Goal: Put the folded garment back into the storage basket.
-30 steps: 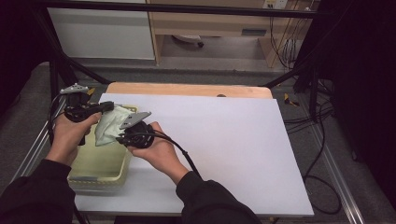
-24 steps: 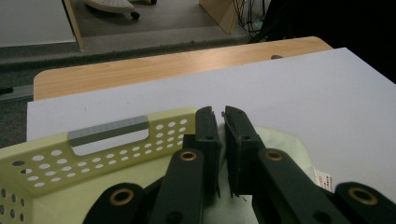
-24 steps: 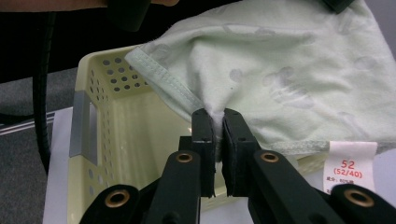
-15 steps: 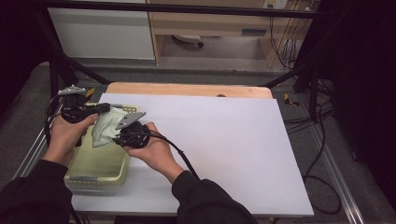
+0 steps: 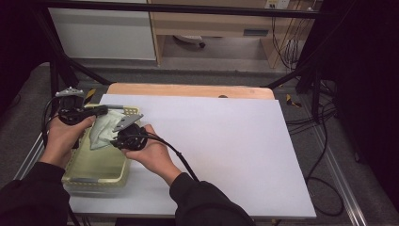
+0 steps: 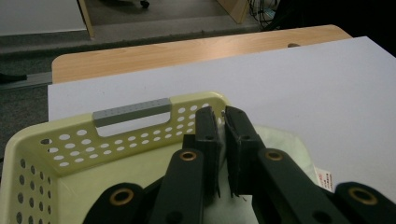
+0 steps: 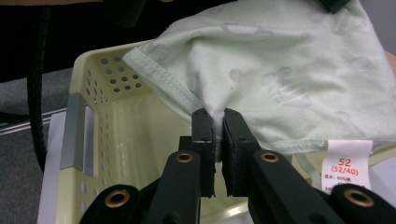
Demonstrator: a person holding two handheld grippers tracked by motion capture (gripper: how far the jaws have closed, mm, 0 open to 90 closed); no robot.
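Note:
A pale green garment (image 5: 102,129) with a faint print hangs stretched between my two grippers, over a pale yellow perforated basket (image 5: 96,172). My left gripper (image 5: 103,111) is shut on its upper edge; in the left gripper view the jaws (image 6: 222,116) stand closed with a sliver of cloth between them. My right gripper (image 5: 114,140) is shut on a hemmed edge of the garment (image 7: 289,70); its jaws (image 7: 215,116) pinch a fold. A white size label (image 7: 348,170) hangs from the hem.
The basket (image 6: 56,144) has a grey handle (image 6: 131,112) and sits at the left end of a white sheet (image 5: 226,141) that covers the wooden table (image 5: 188,90). Black cables trail from both grippers. A dark frame post stands behind the left hand.
Both hands have drifted slightly left with the garment still held between them. The basket has not moved.

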